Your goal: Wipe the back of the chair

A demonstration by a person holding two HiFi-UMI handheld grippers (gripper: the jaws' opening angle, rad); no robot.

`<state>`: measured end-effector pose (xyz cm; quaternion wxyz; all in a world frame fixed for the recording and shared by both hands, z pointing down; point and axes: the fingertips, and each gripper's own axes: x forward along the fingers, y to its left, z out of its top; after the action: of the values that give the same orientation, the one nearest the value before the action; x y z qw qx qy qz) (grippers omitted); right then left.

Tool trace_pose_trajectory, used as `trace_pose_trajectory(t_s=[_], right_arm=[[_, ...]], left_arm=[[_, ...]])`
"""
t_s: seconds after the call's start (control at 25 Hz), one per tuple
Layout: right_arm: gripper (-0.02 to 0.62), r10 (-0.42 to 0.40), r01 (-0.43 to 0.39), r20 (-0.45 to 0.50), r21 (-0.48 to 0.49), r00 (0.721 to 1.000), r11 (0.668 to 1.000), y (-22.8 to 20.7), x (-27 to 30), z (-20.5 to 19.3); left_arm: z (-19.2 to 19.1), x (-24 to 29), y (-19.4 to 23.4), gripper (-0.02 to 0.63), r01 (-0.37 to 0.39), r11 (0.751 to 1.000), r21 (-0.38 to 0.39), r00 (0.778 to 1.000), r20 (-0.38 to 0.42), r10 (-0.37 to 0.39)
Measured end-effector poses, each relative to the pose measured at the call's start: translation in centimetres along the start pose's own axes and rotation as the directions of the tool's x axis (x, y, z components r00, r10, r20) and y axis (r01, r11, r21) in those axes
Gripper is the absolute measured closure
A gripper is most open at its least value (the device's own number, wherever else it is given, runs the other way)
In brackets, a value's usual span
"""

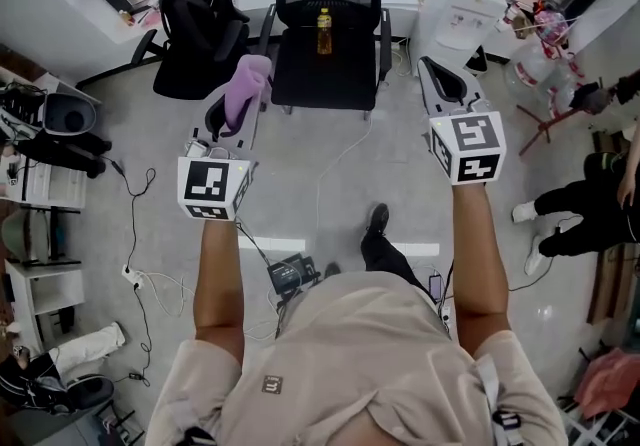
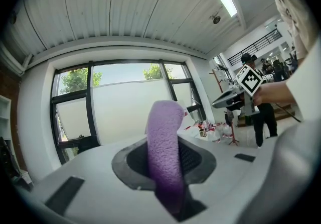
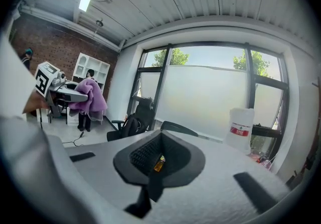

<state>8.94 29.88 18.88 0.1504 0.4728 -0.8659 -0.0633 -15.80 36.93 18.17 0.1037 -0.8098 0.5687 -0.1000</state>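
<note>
In the head view, the wiping is judged not to have begun. A fluffy purple cloth (image 1: 247, 84) is gripped in the left claw (image 1: 226, 122) and is raised over the grey floor (image 1: 330, 164), touching no furniture. The black mesh-backed office chair (image 1: 345, 54) is seen at the floor's far edge by the window wall, well apart from both claws. Its seat faces the person, so the back's front side is the one presented, and the rear side is turned to the window. A small amber bottle (image 1: 323, 31) stands upright on the seat. A second black office chair (image 1: 190, 24) is placed just beside it on the left. The right claw (image 1: 440, 82) is held forward, level with the left one, and nothing is carried in it.

In the left gripper view, the jaws are seen closed on the cloth, whose free end stands up and curls over them. The chair is not shown here.

In the right gripper view, the jaws are parted with nothing held, and the bottle and dark seat are seen through the gap. The approach and every wiping stroke are judged to remain
</note>
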Motion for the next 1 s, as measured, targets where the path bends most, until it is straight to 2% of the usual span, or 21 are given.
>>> trace_pose_trajectory(t_s=[0.56, 1.0], right_arm=[[0.601, 0.130, -0.130, -0.005, -0.002, 0.991, 0.991, -10.3, 13.2, -2.0], [0.601, 0.168, -0.168, -0.007, 0.029, 0.986, 0.985, -14.4, 18.5, -3.9]], left_arm=[[-0.8, 14.3, 1.9, 0.523, -0.109, 0.994, -0.019, 0.992, -0.073, 0.107], [-1.1, 20.6, 3.0, 0.523, -0.137, 0.991, 0.008, 0.984, -0.110, 0.137]])
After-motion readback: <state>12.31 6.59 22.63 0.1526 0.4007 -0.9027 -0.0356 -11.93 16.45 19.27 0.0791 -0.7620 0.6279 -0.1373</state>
